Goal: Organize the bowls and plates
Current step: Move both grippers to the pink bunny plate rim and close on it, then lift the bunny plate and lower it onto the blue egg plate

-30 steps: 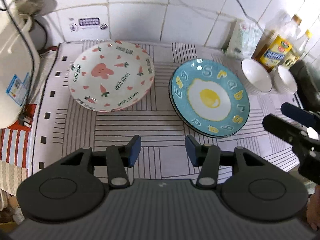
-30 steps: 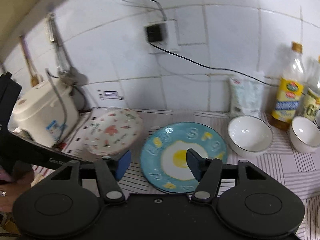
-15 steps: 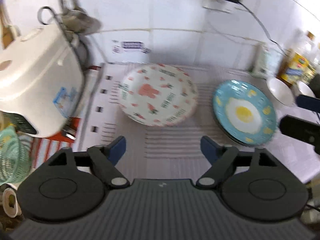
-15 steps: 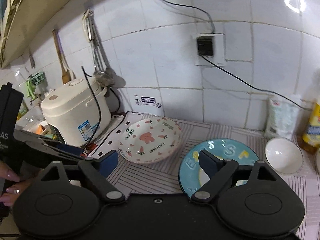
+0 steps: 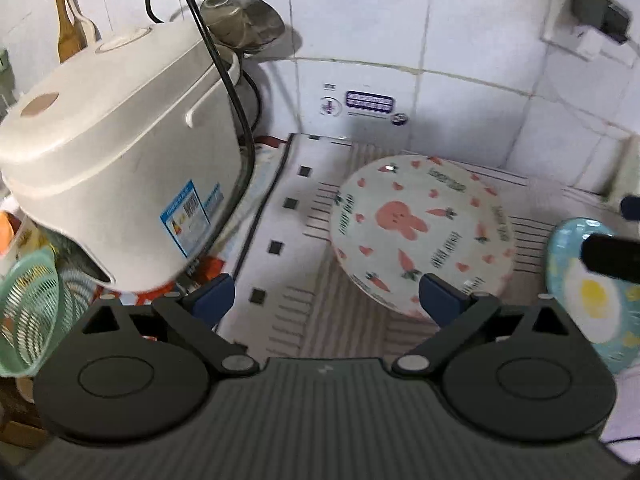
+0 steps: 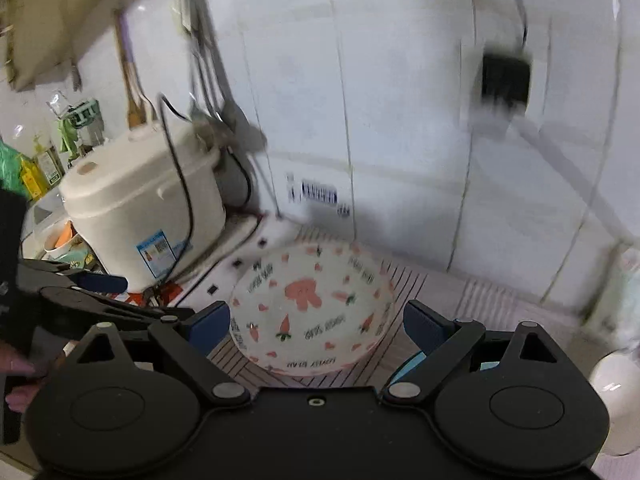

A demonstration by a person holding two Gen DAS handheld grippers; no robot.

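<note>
A white plate with a pink rabbit and carrots (image 5: 420, 232) lies on the striped mat; it also shows in the right wrist view (image 6: 312, 312). A blue plate with a fried-egg picture (image 5: 592, 296) lies to its right, partly hidden by the right gripper's fingers (image 5: 608, 260). My left gripper (image 5: 324, 300) is open and empty, short of the rabbit plate's near-left edge. My right gripper (image 6: 316, 322) is open and empty, its jaws standing either side of the rabbit plate, above it. A white bowl (image 6: 616, 384) sits at the right edge.
A cream rice cooker (image 5: 120, 168) with a black cord stands left of the mat. Ladles (image 5: 240, 16) hang on the tiled wall behind it. A green mesh basket (image 5: 28, 312) is at far left. A wall socket with a plug (image 6: 504, 80) is above.
Both grippers have swung left, from the blue egg plate toward the rabbit plate and rice cooker. Both sets of jaws have opened wider. The plates have not moved.
</note>
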